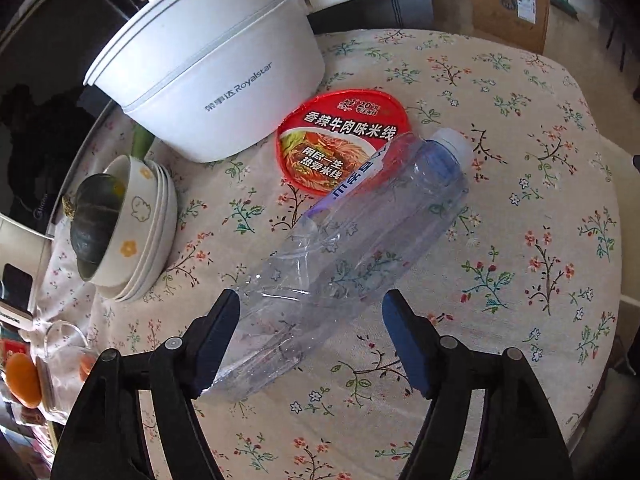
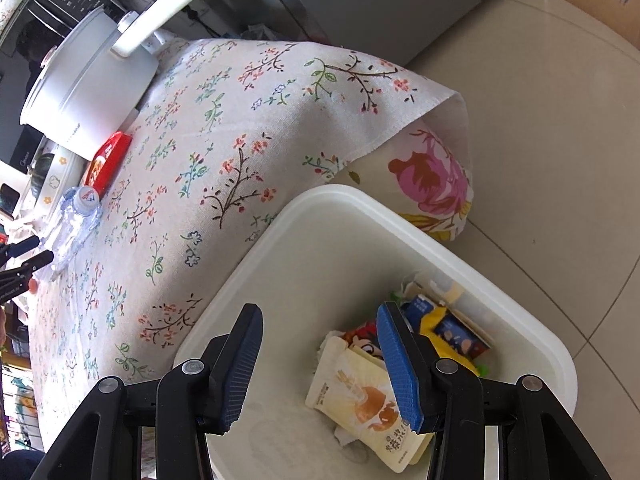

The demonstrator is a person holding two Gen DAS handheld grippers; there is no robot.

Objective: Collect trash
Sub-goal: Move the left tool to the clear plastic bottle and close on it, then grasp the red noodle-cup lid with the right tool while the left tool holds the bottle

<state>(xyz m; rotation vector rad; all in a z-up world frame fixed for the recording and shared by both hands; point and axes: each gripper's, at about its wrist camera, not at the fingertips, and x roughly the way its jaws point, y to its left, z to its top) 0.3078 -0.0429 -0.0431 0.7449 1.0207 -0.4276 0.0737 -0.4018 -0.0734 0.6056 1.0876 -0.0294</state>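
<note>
A crushed clear plastic bottle (image 1: 360,232) with a white cap lies on its side on the floral tablecloth. Its bottom end sits between the fingers of my left gripper (image 1: 312,298), which is open; the pads do not press on it. A red noodle-cup lid (image 1: 340,140) lies flat just beyond the bottle's neck. In the right wrist view the bottle (image 2: 76,216), the lid (image 2: 106,160) and the left gripper (image 2: 45,248) show at the far left. My right gripper (image 2: 320,312) hangs open and empty over a white bin (image 2: 328,208) holding snack wrappers (image 2: 360,392).
A white Royalstar pot (image 1: 208,72) with a long handle stands behind the lid. Stacked bowls (image 1: 152,216) holding a small dark pumpkin (image 1: 96,216) sit at the left, with oranges (image 1: 22,380) nearer. The bin stands on tiled floor (image 2: 540,120) against the table's edge.
</note>
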